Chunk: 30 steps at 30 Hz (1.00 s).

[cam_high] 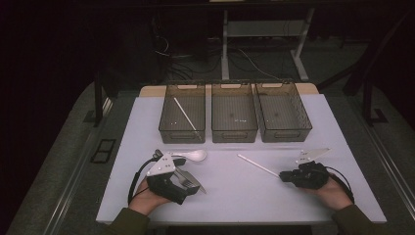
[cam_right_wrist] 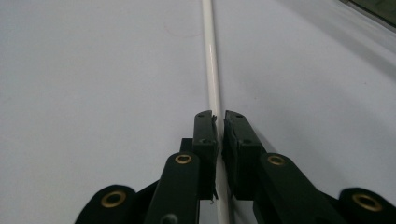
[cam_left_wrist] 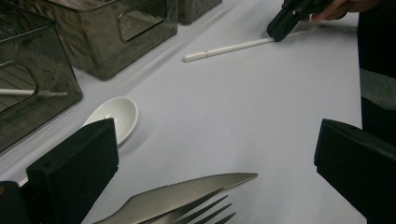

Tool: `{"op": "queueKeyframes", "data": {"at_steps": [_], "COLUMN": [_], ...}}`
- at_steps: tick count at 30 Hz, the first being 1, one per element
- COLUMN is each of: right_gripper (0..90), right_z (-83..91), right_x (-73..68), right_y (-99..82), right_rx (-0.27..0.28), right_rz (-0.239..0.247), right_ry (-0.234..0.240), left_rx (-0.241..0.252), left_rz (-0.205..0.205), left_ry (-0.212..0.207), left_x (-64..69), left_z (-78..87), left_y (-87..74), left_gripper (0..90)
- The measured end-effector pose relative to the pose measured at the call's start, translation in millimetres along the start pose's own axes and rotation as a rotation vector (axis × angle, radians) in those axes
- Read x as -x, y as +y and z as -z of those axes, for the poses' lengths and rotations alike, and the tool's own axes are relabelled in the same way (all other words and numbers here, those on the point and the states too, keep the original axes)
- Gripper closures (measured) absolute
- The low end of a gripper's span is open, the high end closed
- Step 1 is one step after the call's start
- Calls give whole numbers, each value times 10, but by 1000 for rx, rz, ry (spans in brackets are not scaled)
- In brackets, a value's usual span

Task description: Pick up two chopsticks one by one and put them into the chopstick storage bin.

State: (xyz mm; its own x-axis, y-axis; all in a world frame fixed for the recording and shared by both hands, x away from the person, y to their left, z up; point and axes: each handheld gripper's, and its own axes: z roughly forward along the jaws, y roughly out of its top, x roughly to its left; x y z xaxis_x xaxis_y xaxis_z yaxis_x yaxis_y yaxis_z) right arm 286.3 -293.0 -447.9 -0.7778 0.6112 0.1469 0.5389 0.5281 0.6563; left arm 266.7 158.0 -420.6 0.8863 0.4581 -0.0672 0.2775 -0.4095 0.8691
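Right gripper (cam_right_wrist: 218, 122) pinches a white stick (cam_right_wrist: 210, 56) lying on the bench (cam_high: 235, 191). Left gripper (cam_left_wrist: 215, 163) is spread over a knife (cam_left_wrist: 187, 193) and fork (cam_left_wrist: 210, 212).

High view overhead facing forward, gripper views low over table (cam_high: 235, 191), sharing white stick (cam_high: 258, 165).

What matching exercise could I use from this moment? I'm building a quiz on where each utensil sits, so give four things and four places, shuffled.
Things:
1. white spoon
2. knife and fork
3. white chopstick on the table
4. second white chopstick

Places:
A. inside the leftmost bin
B. clamped between the jaws of the right hand-held gripper
C. between the open jaws of the left hand-held gripper
D. on the table, in front of the leftmost bin

Pairs: 1-D, 2-C, 3-B, 4-A
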Motion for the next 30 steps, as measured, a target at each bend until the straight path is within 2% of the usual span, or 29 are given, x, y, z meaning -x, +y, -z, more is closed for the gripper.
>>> {"op": "queueKeyframes", "data": {"at_steps": [9, 14, 16, 18, 24, 30], "right_gripper": [841, 851, 853, 853, 853, 852], "right_z": [-9, -11, -2, 4, 110, 183], "right_x": [-58, -65, -61, -60, -94, -117], "right_y": [-16, -18, -8, 0, 59, 94], "right_rx": [5, 8, 2, 7, 62, 94], "right_rz": [29, 32, 21, 6, 3, 4], "right_ry": [-43, -48, -41, -15, 5, 20], "left_rx": [3, 4, 3, 3, -4, -2], "left_rz": [4, 2, 1, 0, -5, -4], "left_ry": [1, 1, 1, 1, -2, 1], "left_x": [6, 10, 9, 5, 1, 4], "left_z": [0, -4, 2, 4, 3, 7], "left_y": [2, 4, 5, 4, 4, 7], "left_gripper": [0, 0, 0, 0, 0, 0]}}
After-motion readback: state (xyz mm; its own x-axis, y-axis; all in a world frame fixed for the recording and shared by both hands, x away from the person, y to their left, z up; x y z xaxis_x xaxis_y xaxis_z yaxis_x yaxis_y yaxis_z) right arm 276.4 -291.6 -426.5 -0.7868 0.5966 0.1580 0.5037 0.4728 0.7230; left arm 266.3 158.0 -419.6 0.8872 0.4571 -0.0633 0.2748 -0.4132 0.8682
